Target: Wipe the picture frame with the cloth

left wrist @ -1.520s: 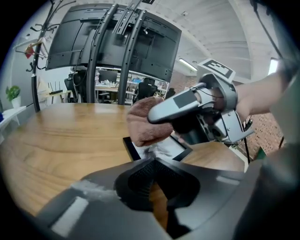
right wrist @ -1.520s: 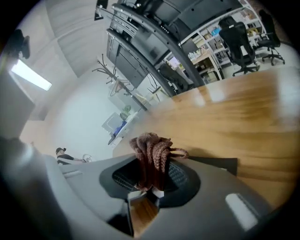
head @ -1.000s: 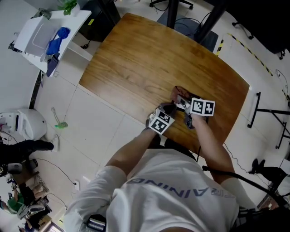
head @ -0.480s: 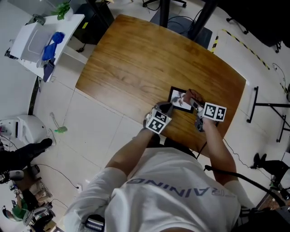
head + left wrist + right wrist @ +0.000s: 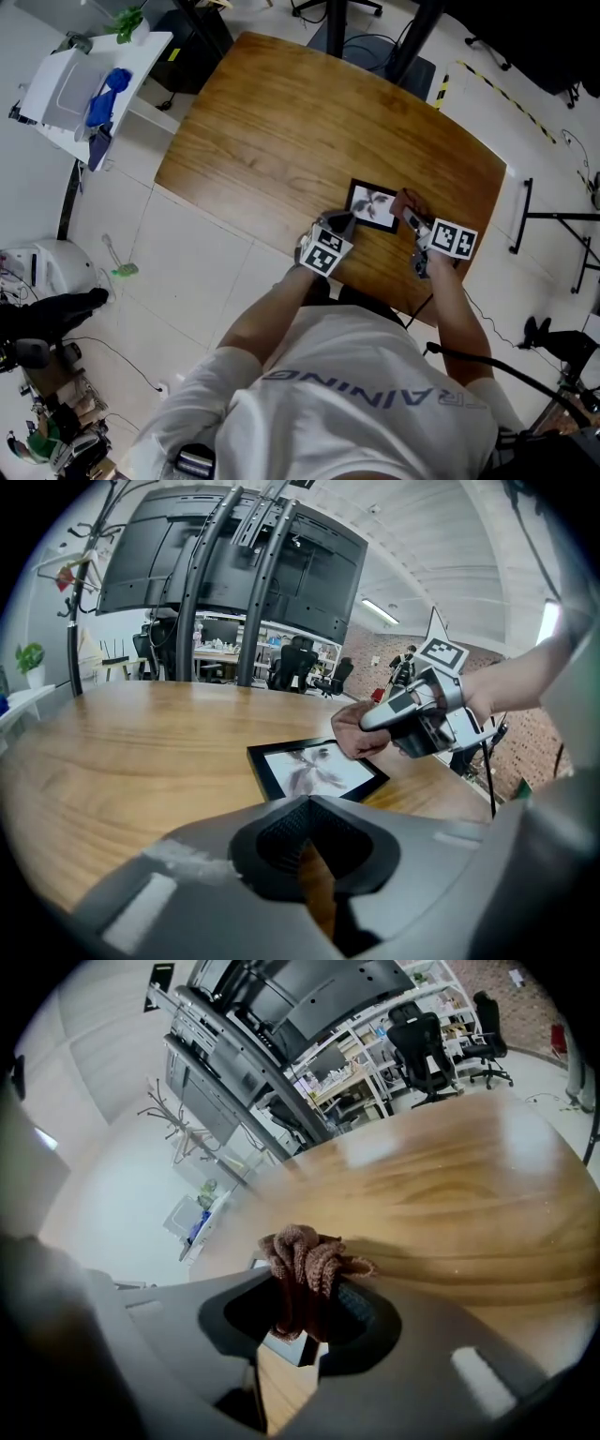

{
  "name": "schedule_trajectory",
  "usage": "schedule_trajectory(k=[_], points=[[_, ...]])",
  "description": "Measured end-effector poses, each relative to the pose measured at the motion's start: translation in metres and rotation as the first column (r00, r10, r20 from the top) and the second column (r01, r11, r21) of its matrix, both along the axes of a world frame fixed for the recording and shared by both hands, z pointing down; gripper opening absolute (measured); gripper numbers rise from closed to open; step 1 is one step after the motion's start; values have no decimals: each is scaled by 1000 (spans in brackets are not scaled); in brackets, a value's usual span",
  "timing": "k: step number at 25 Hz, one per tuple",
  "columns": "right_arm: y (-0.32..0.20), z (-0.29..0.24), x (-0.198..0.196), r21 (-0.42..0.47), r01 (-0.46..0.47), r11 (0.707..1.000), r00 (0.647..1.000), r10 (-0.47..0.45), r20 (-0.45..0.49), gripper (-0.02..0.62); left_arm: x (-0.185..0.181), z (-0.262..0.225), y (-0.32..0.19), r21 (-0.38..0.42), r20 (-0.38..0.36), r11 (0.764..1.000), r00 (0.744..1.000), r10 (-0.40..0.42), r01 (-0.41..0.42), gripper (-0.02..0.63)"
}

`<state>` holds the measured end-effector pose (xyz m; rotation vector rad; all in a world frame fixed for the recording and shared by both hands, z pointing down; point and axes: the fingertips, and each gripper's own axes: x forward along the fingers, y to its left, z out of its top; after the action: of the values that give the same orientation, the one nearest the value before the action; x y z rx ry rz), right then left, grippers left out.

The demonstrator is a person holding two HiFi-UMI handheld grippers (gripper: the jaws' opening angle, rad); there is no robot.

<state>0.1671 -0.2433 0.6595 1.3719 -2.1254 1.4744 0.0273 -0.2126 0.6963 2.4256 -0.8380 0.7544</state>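
Two grippers work over one flat-lying thing: a black-bordered rectangular picture frame (image 5: 373,206) with a grey-and-white print. It rests face up on the warm-brown wooden table (image 5: 281,122), near the edge closest to the person. Lying flat, it gives a wiping tool a fully supported surface to press on.

The right gripper (image 5: 411,214) has its jaws clamped on a bunched reddish-brown knitted cloth (image 5: 307,1265), with a wad standing out past the fingertips. That grip probably leaves the knit proud so that soft yarn, not hard jaw, meets the glass. In the head view the cloth sits at the frame's right edge. The left gripper view also puts it at about that edge, low over the frame. Whether it touches just there I cannot tell.

The left gripper (image 5: 305,841) has its jaws drawn together with nothing between them. Its tip sits at the frame's near left corner, which disappears behind the jaws in its own view. This placement reads as a brace, pinning the light frame so a sideways rub does not push it along the smooth wood. Actual pressure cannot be confirmed.

The wiping looks to be under way rather than finished. The next stroke would call for carrying the wad across the print while the left tip keeps the corner steady. Otherwise the frame could skid toward the table edge.
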Motion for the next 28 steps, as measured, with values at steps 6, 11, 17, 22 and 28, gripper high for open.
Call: schedule_trajectory(k=[6,11,17,22,28], points=[[-15,-29,-75,78,120,990,988,-127,86,118,-1,-7,-2,-24,-8,999,1000,24,-24,5],[-29,-8,-126,27,169,985,978,-171,121,118,2,-7,-2,-17,-4,999,1000,27,-27,5],[-25,10,-135,-28,200,979,976,-196,93,118,4,-5,0,-32,-10,999,1000,25,-25,5],[-21,13,-115,-44,184,982,982,-182,47,120,1,-7,-1,-26,-8,999,1000,29,-30,5],[0,16,-63,-46,141,989,990,-142,-7,120,1,-5,-2,-29,-8,999,1000,28,-28,5]])
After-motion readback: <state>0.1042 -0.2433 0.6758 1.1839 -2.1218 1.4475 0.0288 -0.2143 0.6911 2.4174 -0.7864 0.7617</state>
